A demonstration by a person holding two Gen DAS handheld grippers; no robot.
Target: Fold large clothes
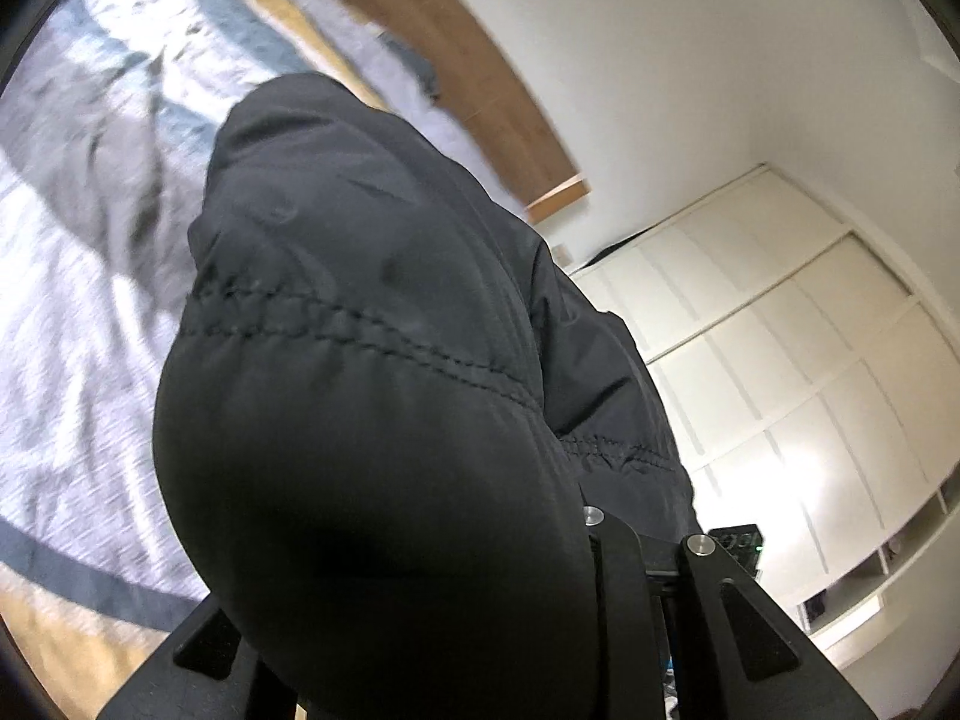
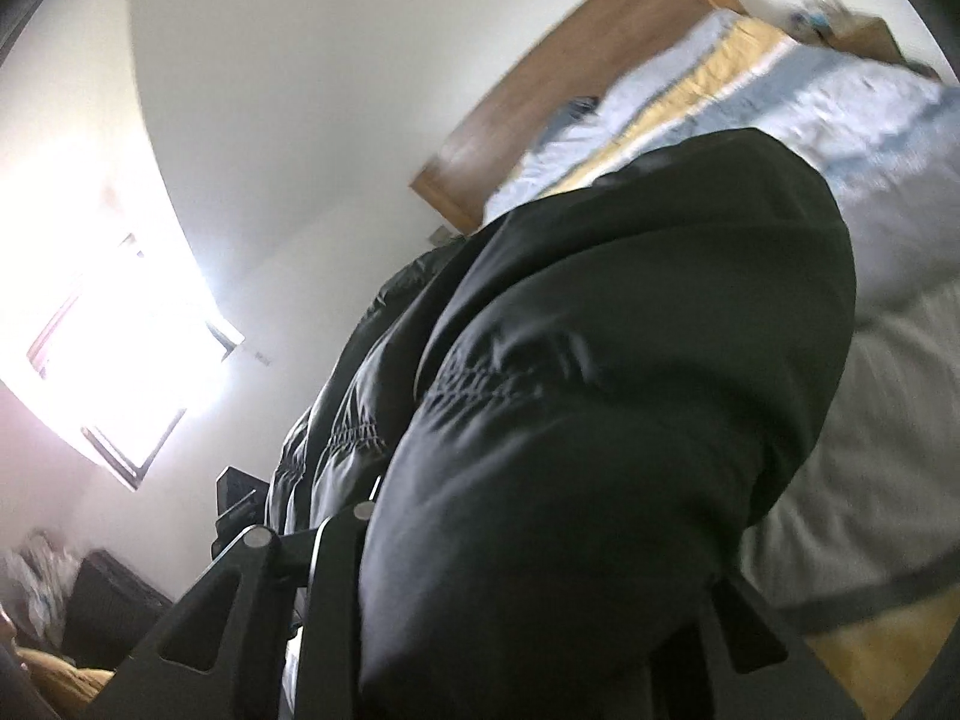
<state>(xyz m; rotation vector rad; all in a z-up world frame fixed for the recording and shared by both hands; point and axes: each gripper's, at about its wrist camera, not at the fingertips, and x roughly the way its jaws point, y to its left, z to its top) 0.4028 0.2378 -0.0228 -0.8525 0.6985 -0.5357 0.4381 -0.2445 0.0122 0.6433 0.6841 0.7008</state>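
A black padded jacket [image 1: 372, 372] fills the middle of the left wrist view and drapes over my left gripper [image 1: 606, 546], which is shut on its fabric and holds it up above the bed. The same black jacket [image 2: 600, 408] fills the right wrist view and hangs over my right gripper [image 2: 384, 516], which is also shut on it. Stitched elastic seams run across the jacket in both views. Most of each gripper's fingers are hidden under the cloth.
A bed with a grey, blue and yellow striped cover [image 1: 90, 192] lies under the jacket, with a wooden headboard [image 1: 480, 78] behind. White wardrobe doors [image 1: 798, 360] stand to the right. A bright window [image 2: 114, 354] is at the left of the right wrist view.
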